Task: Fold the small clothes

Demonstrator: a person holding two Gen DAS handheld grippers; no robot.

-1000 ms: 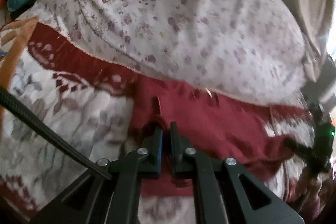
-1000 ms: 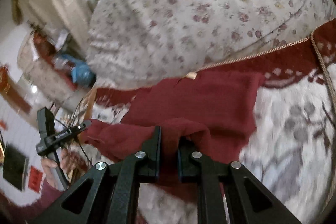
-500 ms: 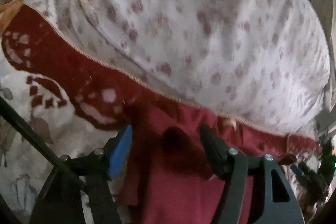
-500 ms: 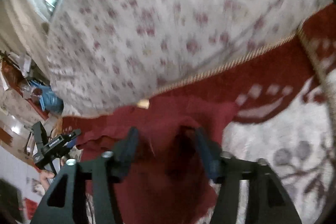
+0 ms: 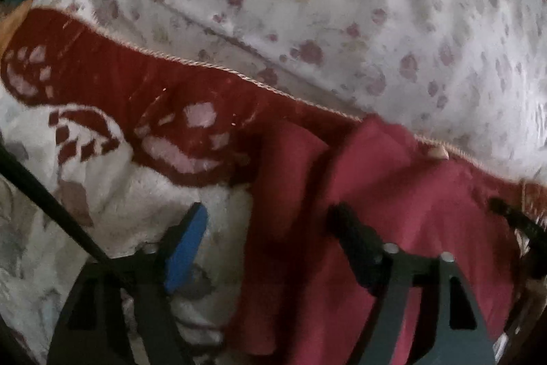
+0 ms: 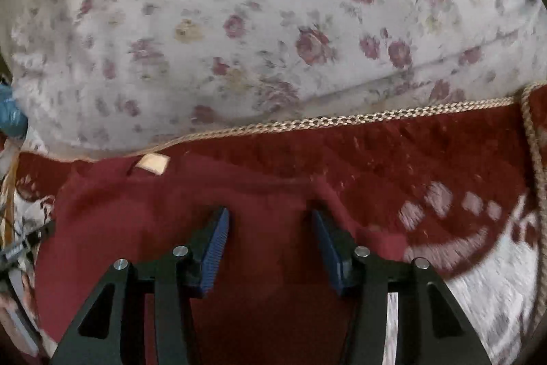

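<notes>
**One red garment laid down, both grippers let go**

The single dark red garment [image 6: 164,228] lies on a red-and-white patterned blanket [image 6: 478,289], its far edge right up against the gold-corded border, with a big floral quilt [image 6: 273,23] heaped just behind. A small pale label [image 6: 152,164] shows at the top edge of the cloth.

The left gripper [image 5: 270,221] has just been spreading its jaws and now stands wide apart over the garment's side edge; cloth lies beneath and between the fingers, but neither pad presses on it. The right gripper [image 6: 270,228] stands spread too, though its jaws have just been drawing somewhat inward, hovering over the red cloth with nothing pinched.

As I judge it, the piece has been set down and released, perhaps after one fold; its left edge looks doubled in the left view, but blur keeps me from being sure. Smoothing and at least one more fold seem left to do.

Count: one garment, one label, one blanket, one quilt, two grippers.
</notes>
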